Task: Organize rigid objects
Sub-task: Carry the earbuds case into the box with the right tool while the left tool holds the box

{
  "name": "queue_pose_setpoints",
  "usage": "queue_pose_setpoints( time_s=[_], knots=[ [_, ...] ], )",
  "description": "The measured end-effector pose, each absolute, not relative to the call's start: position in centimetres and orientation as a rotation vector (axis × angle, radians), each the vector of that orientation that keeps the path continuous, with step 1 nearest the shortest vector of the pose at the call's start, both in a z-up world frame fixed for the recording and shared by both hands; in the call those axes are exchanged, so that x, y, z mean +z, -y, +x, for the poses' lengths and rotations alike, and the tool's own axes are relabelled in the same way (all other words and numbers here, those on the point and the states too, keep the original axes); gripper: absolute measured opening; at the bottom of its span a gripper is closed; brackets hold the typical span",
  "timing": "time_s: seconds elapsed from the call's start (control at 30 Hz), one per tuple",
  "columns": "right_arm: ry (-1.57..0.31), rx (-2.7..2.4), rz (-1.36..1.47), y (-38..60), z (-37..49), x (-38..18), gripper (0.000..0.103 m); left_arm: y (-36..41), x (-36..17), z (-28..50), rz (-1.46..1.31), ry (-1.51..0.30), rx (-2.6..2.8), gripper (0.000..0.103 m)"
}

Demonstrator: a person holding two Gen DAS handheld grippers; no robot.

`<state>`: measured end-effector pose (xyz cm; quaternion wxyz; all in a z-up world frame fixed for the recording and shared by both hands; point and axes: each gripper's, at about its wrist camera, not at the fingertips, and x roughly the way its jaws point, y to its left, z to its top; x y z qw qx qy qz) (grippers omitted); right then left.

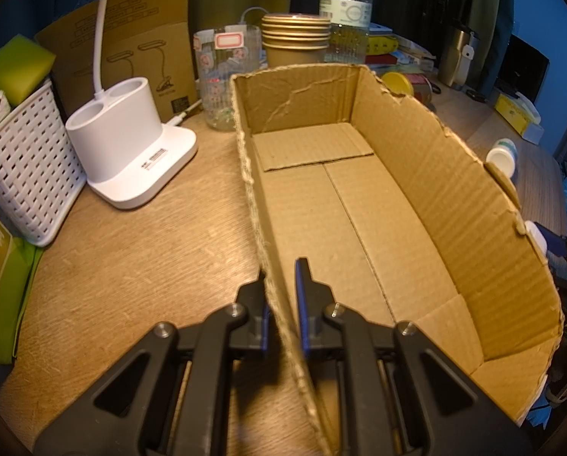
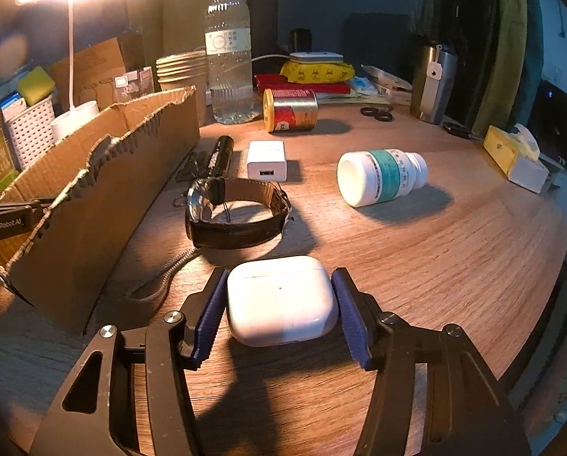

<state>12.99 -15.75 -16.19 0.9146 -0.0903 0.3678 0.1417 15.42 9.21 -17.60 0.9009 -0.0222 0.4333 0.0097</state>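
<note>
Right wrist view: the right gripper [image 2: 279,304] brackets a white earbud case [image 2: 281,300] on the wooden desk [image 2: 454,258], not yet lifted.

Its 2 blue pads [image 2: 211,317] stand just beside the case's sides; I cannot tell whether they touch, so I read it as not yet gripped. The left gripper [image 1: 283,304] is clamped on the near wall of the cardboard box [image 1: 454,205], steadying it. The box floor is bare, so by my judgement nothing is sorted yet. Left on the desk: the case, a leather-strap watch [image 2: 237,211], a black flashlight [image 2: 220,155], a white charger [image 2: 266,160] and a pill bottle [image 2: 382,176] lying on its side. Both grippers slope down toward the desk, the right one low over the case beside the box's outer wall.
</note>
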Motion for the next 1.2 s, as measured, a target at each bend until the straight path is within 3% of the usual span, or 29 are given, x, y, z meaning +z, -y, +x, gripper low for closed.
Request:
queue_pose_setpoints(
  time_s=[0.57, 1.2],
  knots=[
    [-0.628, 0.469, -0.159, 11.8, 10.1, -9.8, 0.059, -9.2, -17.5, 15.5, -0.049, -0.896, 0.020, 0.012],
    [-0.636, 0.600, -0.245, 5.2, 9.6, -10.7, 0.059, -9.4, -17.4, 15.6, -0.056, -0.896, 0.019, 0.012]
  ],
)
